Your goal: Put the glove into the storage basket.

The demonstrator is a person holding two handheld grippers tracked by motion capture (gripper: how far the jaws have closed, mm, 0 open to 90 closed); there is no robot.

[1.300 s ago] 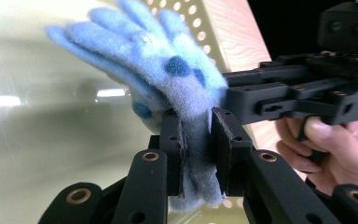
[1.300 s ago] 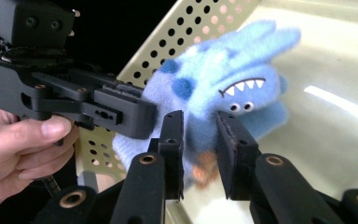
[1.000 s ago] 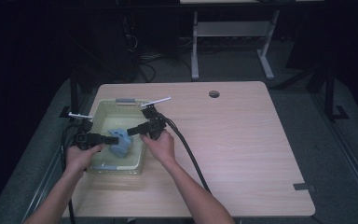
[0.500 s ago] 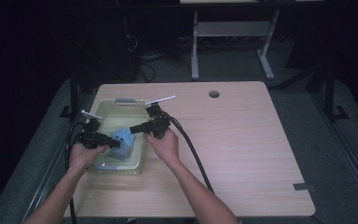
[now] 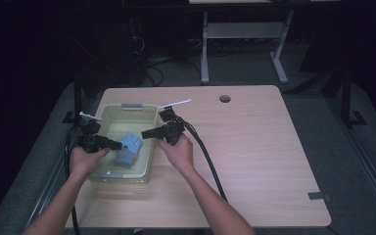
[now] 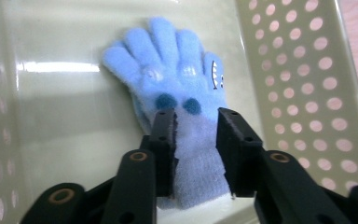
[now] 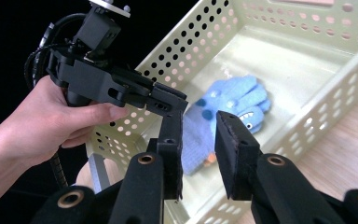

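Blue and fuzzy, the glove [image 6: 177,88] lies flat in the basket [image 5: 105,122], left of centre in the high view. The left gripper [image 6: 196,123] has just been narrowing around its cuff, pads seemingly not yet pressing. The right gripper [image 7: 200,126] hangs released above the basket's rim, probably waiting to help.

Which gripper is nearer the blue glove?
Left. The left gripper has its jaws astride the glove cuff in the basket; the right gripper is beside the basket's rim, apart from the glove.
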